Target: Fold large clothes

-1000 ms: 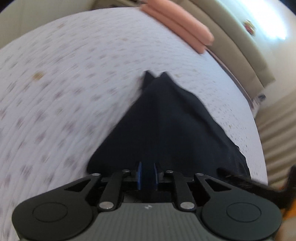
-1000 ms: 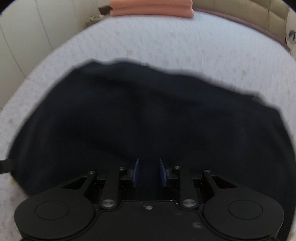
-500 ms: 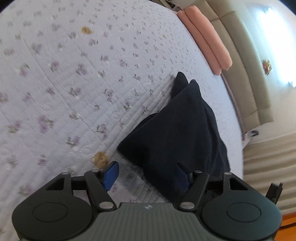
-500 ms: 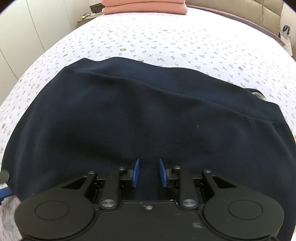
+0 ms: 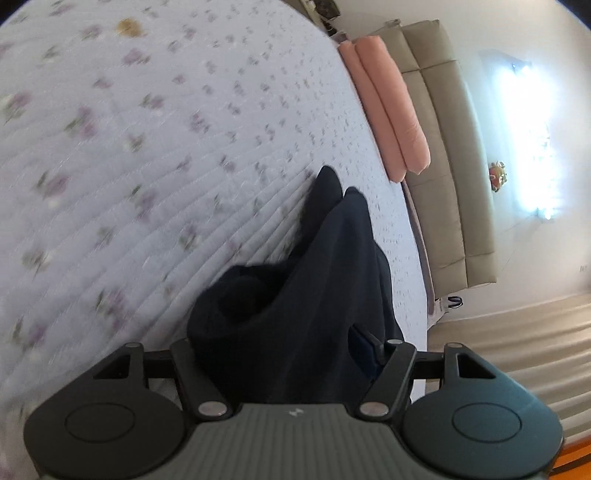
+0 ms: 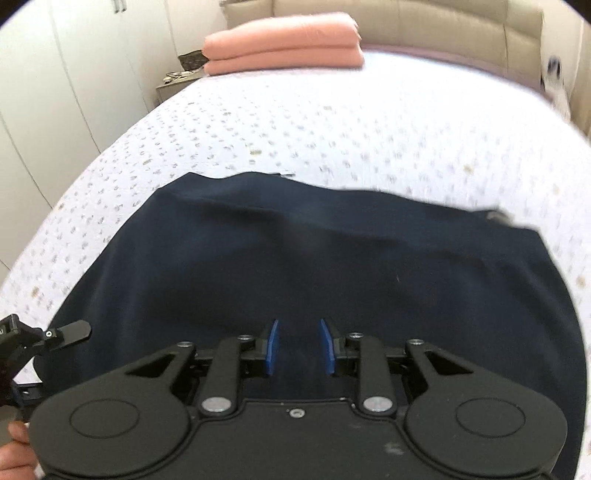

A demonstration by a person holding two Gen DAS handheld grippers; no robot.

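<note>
A large navy garment lies spread on the flowered bedspread. My right gripper is at its near edge, blue pads shut on a fold of the cloth. In the left wrist view the same garment runs away in a long ridge, its near end bunched up. My left gripper stands wide around that bunch and its jaws are closing. The cloth hides its left pad, and no pad visibly presses. One of the left gripper's fingers shows at the garment's left corner in the right wrist view.
Folded pink bedding lies at the head of the bed against a beige padded headboard. White wardrobe doors and a small nightstand stand at the left. A person's hand shows at the bottom left corner.
My left gripper let go of the cloth it pinched, opened wide, sank and rolled; the near end has slumped into a bunch between its jaws. My right gripper rose a little, still gripping.
</note>
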